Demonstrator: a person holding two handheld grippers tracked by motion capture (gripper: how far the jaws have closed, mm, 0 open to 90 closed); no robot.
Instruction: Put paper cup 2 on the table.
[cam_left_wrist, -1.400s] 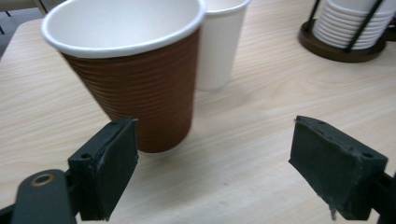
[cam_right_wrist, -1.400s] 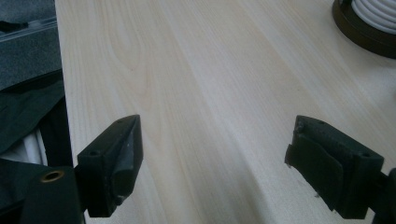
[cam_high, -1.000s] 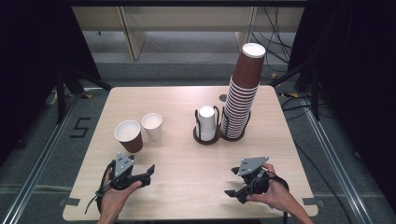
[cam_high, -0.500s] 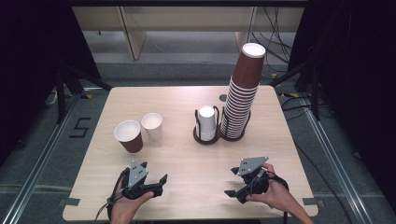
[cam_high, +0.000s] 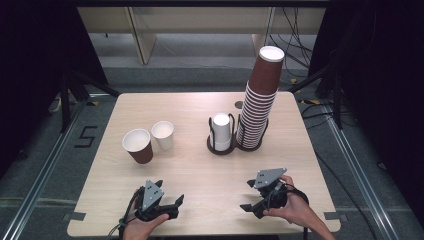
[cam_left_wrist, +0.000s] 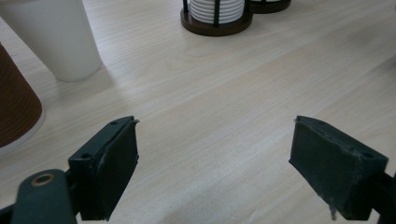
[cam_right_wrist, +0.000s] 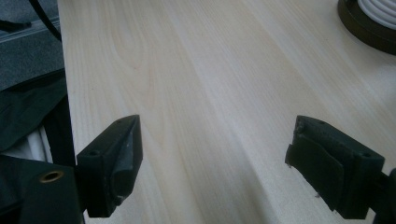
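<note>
Near edge: left gripper (cam_high: 176, 204) low over bare table (cam_high: 200, 170), jaws apart, nothing between. Right gripper (cam_high: 246, 197) opposite, near the right corner, also spread wide and empty. Mid-table, left side: brown cup (cam_high: 138, 145) and white cup (cam_high: 163, 135) standing upright, just beside each other, mouths up; closest to the left gripper and apparently next in line. Behind centre: holder (cam_high: 220, 146) with a short white stack (cam_high: 220, 125), touching a second base carrying the tall brown stack (cam_high: 259, 105), leaning slightly. Judging by layout: both loose cups not yet grabbed, nothing in transit. Likely left: pick up each cup, nest onto matching stack.
</note>
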